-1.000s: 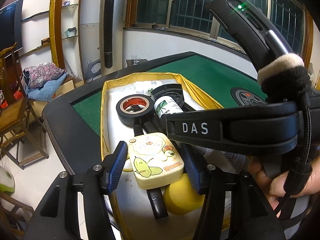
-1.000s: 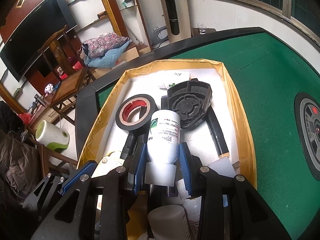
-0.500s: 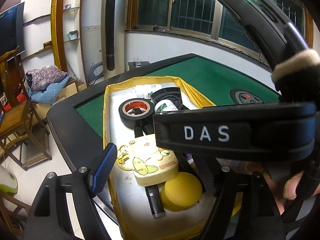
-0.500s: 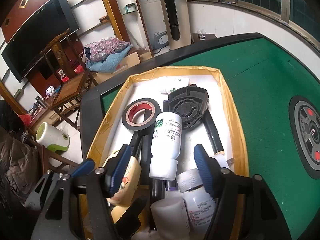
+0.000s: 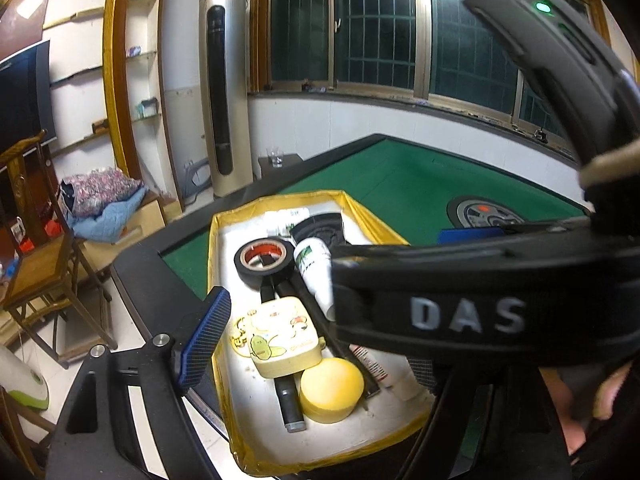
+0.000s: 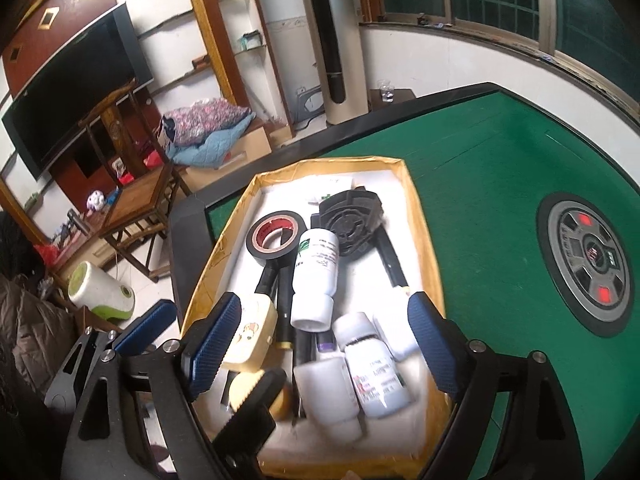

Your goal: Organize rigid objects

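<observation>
Green felt table [image 6: 500,184] fills the room's corner, and on it the yellow-rimmed tray [image 6: 424,216], already crowded. White bottle [image 6: 316,268] lies beside the tape roll [image 6: 274,236]; cartoon box [image 5: 276,336] rests by the yellow puck [image 5: 332,390]. Right gripper [image 6: 320,344] is opening with nothing between its jaws; left gripper [image 5: 316,344] is spread too, holding nothing. Release step, I'd say; next calls for fetching another object.

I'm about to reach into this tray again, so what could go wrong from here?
The white bottle lies on its side across the black handles, so a nudge might roll it. The cartoon box rests tilted on a handle beside the yellow puck and may slide. The right gripper, jaws opening, hangs close over the small bottles.
</observation>
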`<state>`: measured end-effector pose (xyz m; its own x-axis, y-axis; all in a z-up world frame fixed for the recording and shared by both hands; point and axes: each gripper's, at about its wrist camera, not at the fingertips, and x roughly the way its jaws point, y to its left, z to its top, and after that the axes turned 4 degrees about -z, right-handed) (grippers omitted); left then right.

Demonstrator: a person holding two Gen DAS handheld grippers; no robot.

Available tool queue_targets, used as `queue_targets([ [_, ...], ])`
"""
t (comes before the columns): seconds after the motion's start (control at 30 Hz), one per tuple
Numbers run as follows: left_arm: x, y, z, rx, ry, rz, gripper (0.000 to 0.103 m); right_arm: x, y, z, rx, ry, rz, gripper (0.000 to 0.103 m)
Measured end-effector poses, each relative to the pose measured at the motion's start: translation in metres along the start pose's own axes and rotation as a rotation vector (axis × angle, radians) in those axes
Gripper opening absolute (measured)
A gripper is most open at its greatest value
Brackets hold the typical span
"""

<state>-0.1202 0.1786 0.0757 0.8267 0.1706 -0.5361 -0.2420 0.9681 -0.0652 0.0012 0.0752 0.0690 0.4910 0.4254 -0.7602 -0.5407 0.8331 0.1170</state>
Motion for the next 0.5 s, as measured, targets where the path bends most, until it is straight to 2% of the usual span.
queue_targets([
  [0.17,-0.018,-0.008,0.001,-0.013,-0.017,-0.004,0.081,-0.025,-0.004,-0.008,0.006,-0.040,-0.013,0.084],
  [0.4,-0.062,-0.032,-0.005,0.010,-0.064,-0.001,0.081,-0.064,-0.010,-0.033,0.021,-0.093,-0.010,0.087],
  [0.5,-0.079,-0.040,-0.011,0.006,-0.070,-0.035,0.081,-0.078,-0.013,-0.047,0.026,-0.111,0.006,0.088],
])
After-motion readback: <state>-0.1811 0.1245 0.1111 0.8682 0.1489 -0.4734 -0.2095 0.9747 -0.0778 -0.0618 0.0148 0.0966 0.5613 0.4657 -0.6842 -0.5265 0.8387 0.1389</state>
